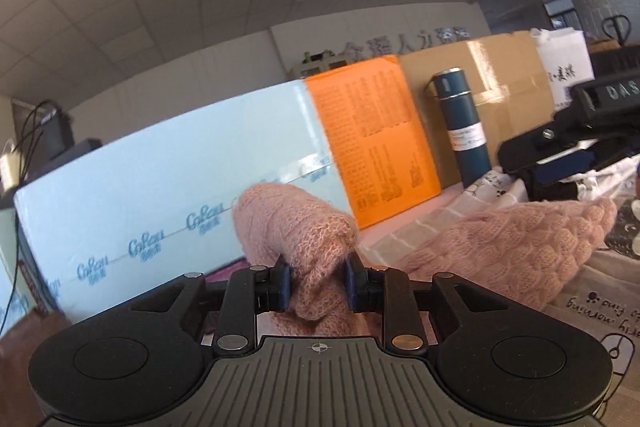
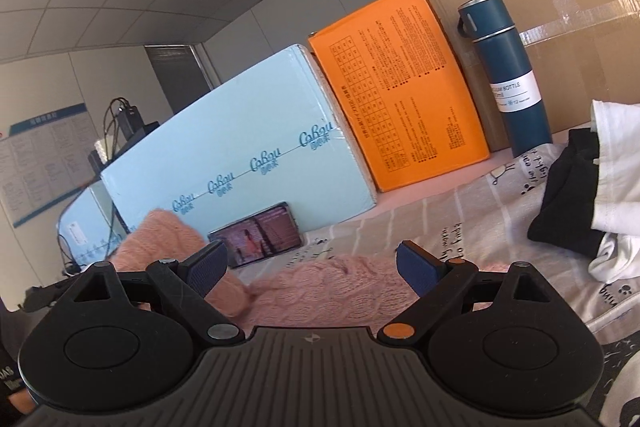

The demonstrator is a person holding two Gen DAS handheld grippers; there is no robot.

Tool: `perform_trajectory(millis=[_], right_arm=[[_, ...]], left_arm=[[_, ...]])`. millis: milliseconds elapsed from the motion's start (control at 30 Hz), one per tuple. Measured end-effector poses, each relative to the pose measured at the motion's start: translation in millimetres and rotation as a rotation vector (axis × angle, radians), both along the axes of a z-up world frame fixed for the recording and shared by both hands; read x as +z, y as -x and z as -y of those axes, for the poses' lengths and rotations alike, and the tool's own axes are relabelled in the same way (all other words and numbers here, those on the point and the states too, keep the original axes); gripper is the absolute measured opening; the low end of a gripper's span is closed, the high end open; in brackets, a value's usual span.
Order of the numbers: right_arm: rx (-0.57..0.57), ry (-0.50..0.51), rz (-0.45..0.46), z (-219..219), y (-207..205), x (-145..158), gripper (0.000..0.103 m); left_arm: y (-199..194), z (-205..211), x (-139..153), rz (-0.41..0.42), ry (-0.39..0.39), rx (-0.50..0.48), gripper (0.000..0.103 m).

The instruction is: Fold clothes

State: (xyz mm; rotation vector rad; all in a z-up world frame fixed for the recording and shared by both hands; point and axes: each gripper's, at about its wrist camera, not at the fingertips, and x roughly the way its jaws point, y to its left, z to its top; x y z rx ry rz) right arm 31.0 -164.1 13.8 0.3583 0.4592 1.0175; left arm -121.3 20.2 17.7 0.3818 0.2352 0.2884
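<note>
A pink knitted sweater (image 1: 500, 251) lies on the printed bedsheet (image 1: 592, 311). My left gripper (image 1: 319, 281) is shut on a bunched fold of the pink sweater and holds it lifted off the sheet. In the right wrist view the sweater (image 2: 328, 287) spreads flat under my right gripper (image 2: 312, 269), which is open and empty just above it. The right gripper also shows at the right edge of the left wrist view (image 1: 568, 151).
A light blue box (image 2: 248, 163), an orange box (image 2: 404, 87), a cardboard box (image 2: 568, 19) and a dark blue bottle (image 2: 508, 75) line the back. A phone (image 2: 260, 237) leans on the blue box. Black and white clothes (image 2: 592, 195) lie at right.
</note>
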Motion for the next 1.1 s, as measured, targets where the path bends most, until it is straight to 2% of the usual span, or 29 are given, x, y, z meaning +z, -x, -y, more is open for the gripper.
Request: perform_trajectory(millis=[100, 167, 200, 267, 367, 433, 500, 667, 733, 800, 967, 1033, 1100], right_arm=[[0.057, -0.04, -0.067, -2.0, -1.9, -0.4, 0.094], [0.095, -0.066, -0.112, -3.4, -3.2, -0.6, 0.094], [0.114, -0.08, -0.134, -4.1, -3.8, -0.7, 0.094], [0.152, -0.106, -0.179, -5.5, -5.1, -0.9, 0.094], [0.217, -0.145, -0.241, -9.7, -7.7, 2.2, 0.094], [0.243, -0.15, -0.273, -16.9, -9.5, 6.2, 0.094], [0.254, -0.14, -0.312, -27.9, -11.4, 9.0, 0.094], [0.25, -0.047, -0.36, -63.0, -10.2, 8.2, 0.089], [0.23, -0.015, -0.383, -70.7, -10.7, 4.0, 0.076], [0.206, 0.012, -0.403, -75.0, -12.4, -2.7, 0.071], [0.183, 0.011, -0.454, -73.3, -20.3, -21.3, 0.055], [0.18, 0.004, -0.454, -71.2, -22.3, -24.5, 0.04], [0.177, -0.003, -0.454, -69.0, -24.2, -27.7, 0.032]], left_arm=[[-4.6, 25.0, -7.7, -0.016, -0.085, -0.051, 0.028], [-6.5, 32.7, -10.6, -0.02, -0.096, -0.082, 0.03], [-7.4, 33.7, -10.8, -0.023, -0.087, -0.096, 0.035], [-8.5, 34.8, -10.9, -0.028, -0.065, -0.128, 0.037], [-6.4, 30.7, -10.3, -0.027, -0.014, -0.181, 0.051], [-3.5, 26.4, -11.5, -0.021, 0.024, -0.223, 0.07], [0.4, 22.4, -14.1, 0.001, 0.06, -0.272, 0.079], [2.2, 15.2, -18.5, -0.03, 0.128, -0.357, 0.082], [7.4, 14.6, -17.9, -0.038, 0.121, -0.373, 0.087], [14.4, 12.7, -15.8, -0.036, 0.127, -0.386, 0.088], [38.4, -3.2, -8.0, -0.011, 0.207, -0.429, 0.089], [37.6, -21.8, -11.0, 0.052, 0.299, -0.374, 0.094], [34.7, -42.4, -14.7, 0.12, 0.409, -0.304, 0.095]])
